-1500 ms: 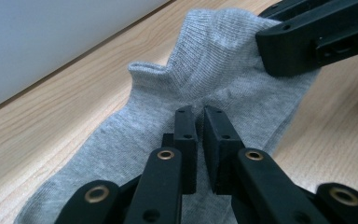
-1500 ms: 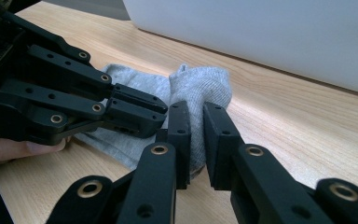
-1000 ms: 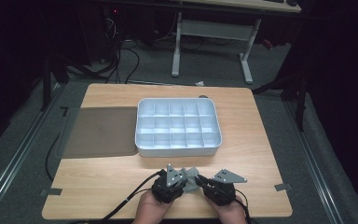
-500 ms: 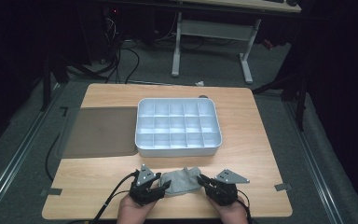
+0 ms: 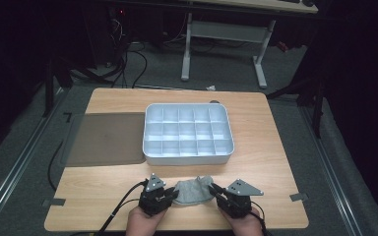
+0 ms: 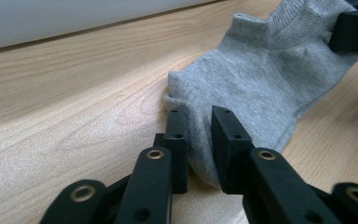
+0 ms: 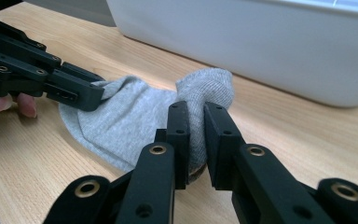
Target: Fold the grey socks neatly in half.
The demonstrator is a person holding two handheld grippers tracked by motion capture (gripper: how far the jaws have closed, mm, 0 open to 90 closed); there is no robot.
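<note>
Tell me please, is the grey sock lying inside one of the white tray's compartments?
No, the grey sock lies on the wooden table, in front of the white tray.

From the high view we look forward and down from above the near edge of the wooden table (image 5: 275, 147), far enough back to take in the whole top and the floor beyond. In the left gripper view we sit low, just above the tabletop, looking along the jaws at the grey sock (image 6: 261, 79) close up. The right gripper view faces the same sock (image 7: 121, 121) from its other end, with the white compartment tray (image 7: 261, 42) across the upper frame; all three views share the sock (image 5: 193, 191).
</note>
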